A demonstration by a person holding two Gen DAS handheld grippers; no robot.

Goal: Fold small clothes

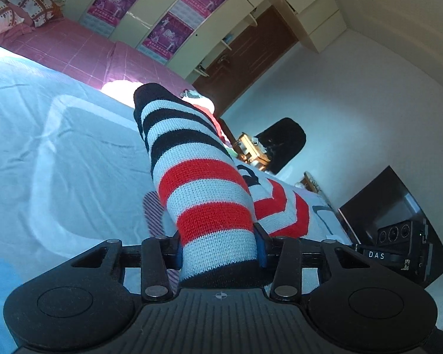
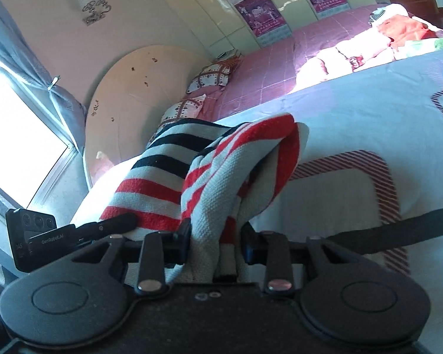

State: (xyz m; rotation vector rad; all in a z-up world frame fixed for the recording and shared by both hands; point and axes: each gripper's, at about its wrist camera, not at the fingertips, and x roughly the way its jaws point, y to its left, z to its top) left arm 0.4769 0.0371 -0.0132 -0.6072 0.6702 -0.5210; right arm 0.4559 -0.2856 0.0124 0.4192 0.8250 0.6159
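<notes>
Striped knit sweater (image 1: 209, 194) lifted above pale blue bedsheet (image 1: 59, 162), left gripper (image 1: 218, 249) clamped on its sleeve, right gripper (image 2: 215, 243) clamped on bunched red-and-white fabric, pink bed (image 2: 280, 67) beyond sheet

L gripper (image 1: 218, 250) clamped, R gripper (image 2: 215, 243) clamped, both angled down

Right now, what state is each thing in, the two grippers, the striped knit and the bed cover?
left gripper: shut on the striped knit garment's sleeve.
right gripper: shut on a bunched part of the same garment.
striped knit garment: red, white and black, not yet folded, held by both grippers, draped and bunched over the bed.
light blue bed cover: spread out, slightly wrinkled.
brown door: shut, as far as the view shows.
</notes>
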